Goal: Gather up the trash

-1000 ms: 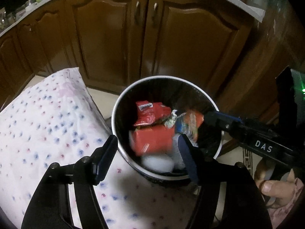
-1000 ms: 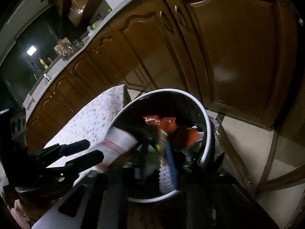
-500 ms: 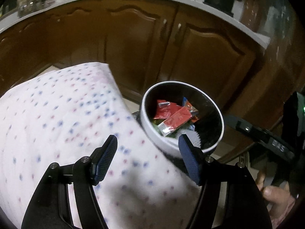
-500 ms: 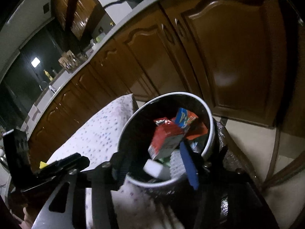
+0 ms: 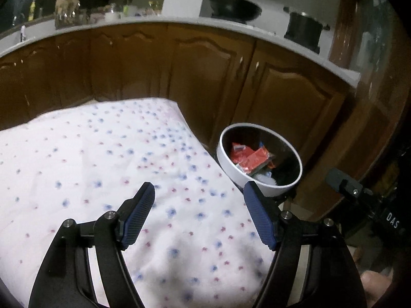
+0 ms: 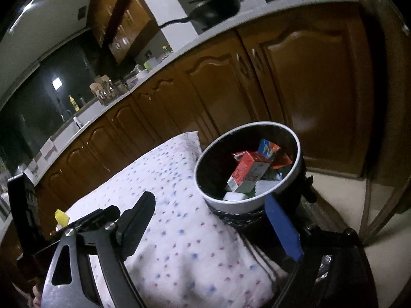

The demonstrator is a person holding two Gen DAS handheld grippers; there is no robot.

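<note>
The left gripper (image 5: 199,211) has its jaws wide with nothing between them, above the spotted cloth (image 5: 102,159), and the trash bin (image 5: 259,160) with red wrappers (image 5: 253,159) is ahead, to its right. The right gripper (image 6: 218,224) points down at an angle, its jaws just opened wide and empty, the bin directly ahead of its blue finger (image 6: 282,228). A second ago both grippers were right over the bin; now it is farther from them.
</note>
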